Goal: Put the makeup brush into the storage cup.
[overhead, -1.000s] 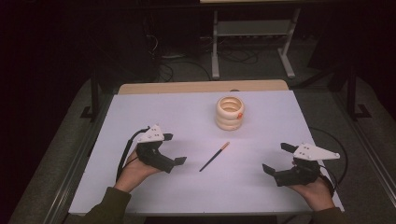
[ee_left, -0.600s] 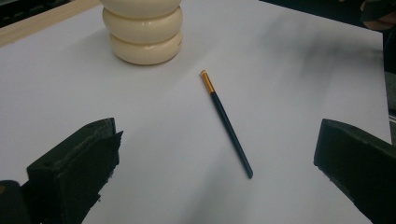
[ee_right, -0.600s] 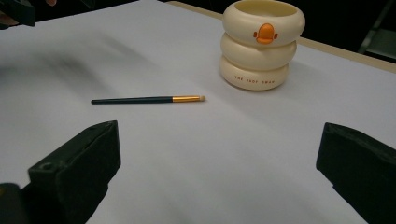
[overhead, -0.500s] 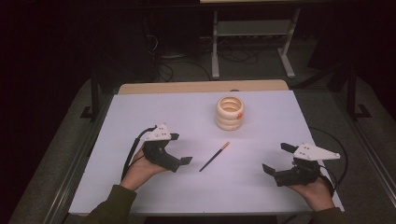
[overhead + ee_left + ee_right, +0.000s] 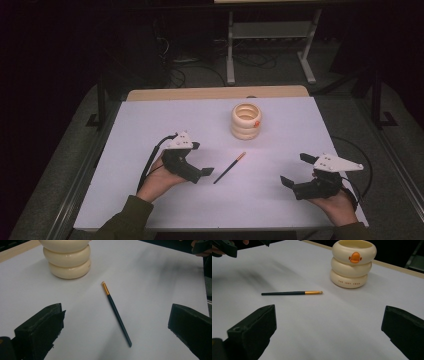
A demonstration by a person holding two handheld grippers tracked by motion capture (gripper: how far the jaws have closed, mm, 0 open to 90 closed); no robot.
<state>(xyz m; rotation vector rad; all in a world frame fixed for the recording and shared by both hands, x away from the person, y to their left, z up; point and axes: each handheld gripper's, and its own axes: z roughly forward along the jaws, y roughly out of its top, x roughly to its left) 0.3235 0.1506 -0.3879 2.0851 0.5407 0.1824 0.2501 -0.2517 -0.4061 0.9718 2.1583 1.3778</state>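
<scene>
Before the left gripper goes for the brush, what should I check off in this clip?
1. Left gripper jaws wide apart and empty: ok.
2. Makeup brush lies flat on the white table, nothing on top of it: ok.
3. Brush sits ahead of the left jaws, between them in the left gripper view: ok.
4. Cream ringed holder stands upright, apart from the brush: ok.
5. Right gripper open, empty, well off to the side: ok.
6. Firmness of the brush bristles: cannot tell.
</scene>
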